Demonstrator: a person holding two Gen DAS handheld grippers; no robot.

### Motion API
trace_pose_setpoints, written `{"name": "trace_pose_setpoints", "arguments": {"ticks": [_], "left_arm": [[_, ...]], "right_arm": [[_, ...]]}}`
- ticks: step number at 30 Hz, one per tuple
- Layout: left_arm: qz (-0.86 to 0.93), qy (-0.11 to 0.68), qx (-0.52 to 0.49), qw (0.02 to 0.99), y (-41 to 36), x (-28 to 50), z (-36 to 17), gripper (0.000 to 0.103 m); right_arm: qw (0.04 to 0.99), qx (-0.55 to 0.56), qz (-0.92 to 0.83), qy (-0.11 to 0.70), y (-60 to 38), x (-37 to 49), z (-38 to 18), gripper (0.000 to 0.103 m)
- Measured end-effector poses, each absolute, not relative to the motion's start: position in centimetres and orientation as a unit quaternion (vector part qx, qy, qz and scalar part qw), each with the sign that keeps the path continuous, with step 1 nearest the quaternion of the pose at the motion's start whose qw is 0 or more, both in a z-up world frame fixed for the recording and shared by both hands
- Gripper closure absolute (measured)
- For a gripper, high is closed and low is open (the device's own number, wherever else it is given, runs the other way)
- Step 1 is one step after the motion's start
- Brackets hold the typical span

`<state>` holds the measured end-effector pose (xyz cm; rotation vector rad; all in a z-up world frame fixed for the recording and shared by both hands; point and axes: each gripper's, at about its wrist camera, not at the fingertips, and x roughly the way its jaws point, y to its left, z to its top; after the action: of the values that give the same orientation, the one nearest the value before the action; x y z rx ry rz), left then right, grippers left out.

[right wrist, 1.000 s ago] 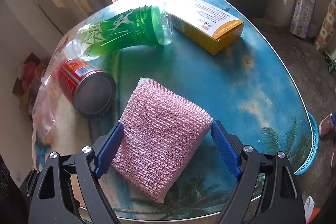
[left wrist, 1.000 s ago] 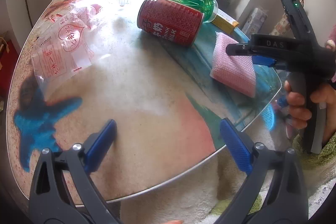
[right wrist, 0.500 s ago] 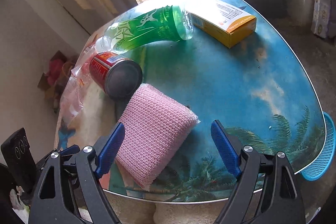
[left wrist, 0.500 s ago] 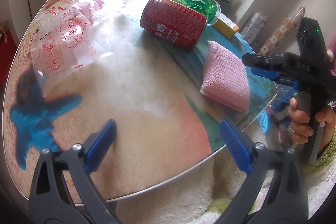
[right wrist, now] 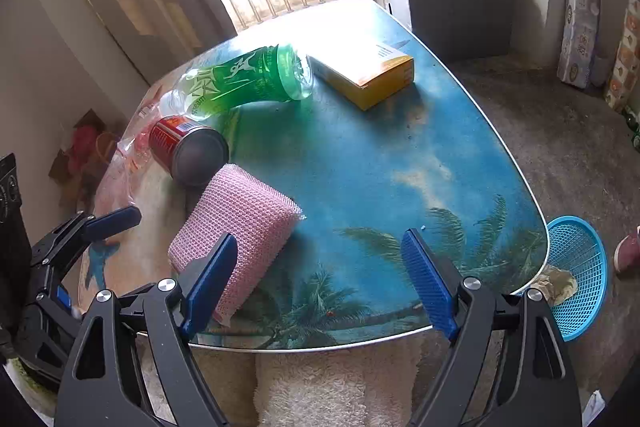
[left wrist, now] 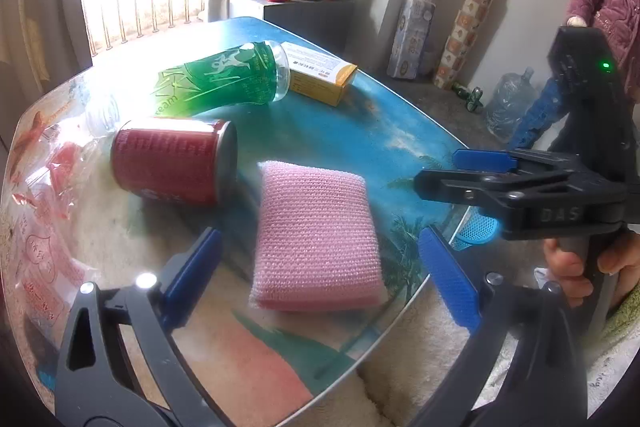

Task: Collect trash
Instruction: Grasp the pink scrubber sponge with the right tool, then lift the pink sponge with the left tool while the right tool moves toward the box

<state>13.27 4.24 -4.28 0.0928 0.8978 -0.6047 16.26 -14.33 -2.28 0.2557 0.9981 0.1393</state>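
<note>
From where I stood, the plastic wrapper (left wrist: 44, 227) lay at the far left of the table (right wrist: 400, 155), untouched. Beside it the red can (left wrist: 172, 163) lay on its side, the green bottle (left wrist: 224, 79) behind it, and the yellow box (left wrist: 320, 71) further right. The left gripper (left wrist: 316, 267) had swung round in the last second from the bare sandy part of the tabletop to face the pink sponge (left wrist: 316, 235), its blue pads spread wide on either side without touching it. The right gripper (right wrist: 316, 279), which a second before had straddled that sponge, had pulled back and to the right, tongs apart and empty, the sponge now just beside its left pad. It looked like the left hand was taking over the pick-up. The blue basket (right wrist: 576, 267) waited on the floor past the table's right edge, some crumpled scrap already inside.
</note>
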Motion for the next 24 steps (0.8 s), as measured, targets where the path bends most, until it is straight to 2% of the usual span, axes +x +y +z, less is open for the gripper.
{"name": "trace_pose_setpoints", "arguments": {"ticks": [6, 7, 8, 9, 11, 17, 20, 24], "left_arm": [[-0.266, 0.483, 0.07, 0.831, 2.3, 16.1, -6.6, 0.009], [-0.261, 0.488, 0.067, 0.83, 2.2, 16.3, -6.8, 0.012], [-0.257, 0.495, 0.062, 0.828, 2.3, 16.4, -6.9, 0.022], [-0.255, 0.502, 0.056, 0.824, 2.3, 16.5, -7.1, 0.027], [-0.251, 0.509, 0.039, 0.823, 2.4, 16.6, -7.3, 0.028], [-0.239, 0.511, 0.047, 0.824, 1.4, 16.1, -7.1, 0.029], [-0.235, 0.514, 0.061, 0.823, 0.6, 16.3, -7.1, 0.024], [-0.22, 0.519, 0.092, 0.821, -0.4, 16.4, -7.9, 0.024]], "right_arm": [[0.87, 0.152, 0.055, 0.466, -17.1, 14.8, -2.1, 0.021], [0.868, 0.156, 0.054, 0.467, -17.4, 14.7, -2.2, 0.021], [0.867, 0.159, 0.054, 0.469, -17.6, 14.7, -2.5, 0.021], [0.866, 0.162, 0.054, 0.47, -17.8, 14.7, -2.6, 0.021], [0.864, 0.167, 0.057, 0.472, -18.1, 14.7, -3.0, 0.021], [0.861, 0.172, 0.069, 0.474, -18.4, 14.7, -3.4, 0.021], [0.859, 0.172, 0.074, 0.476, -18.3, 14.7, -3.7, 0.021], [0.857, 0.175, 0.077, 0.478, -18.4, 14.6, -3.8, 0.021]]}}
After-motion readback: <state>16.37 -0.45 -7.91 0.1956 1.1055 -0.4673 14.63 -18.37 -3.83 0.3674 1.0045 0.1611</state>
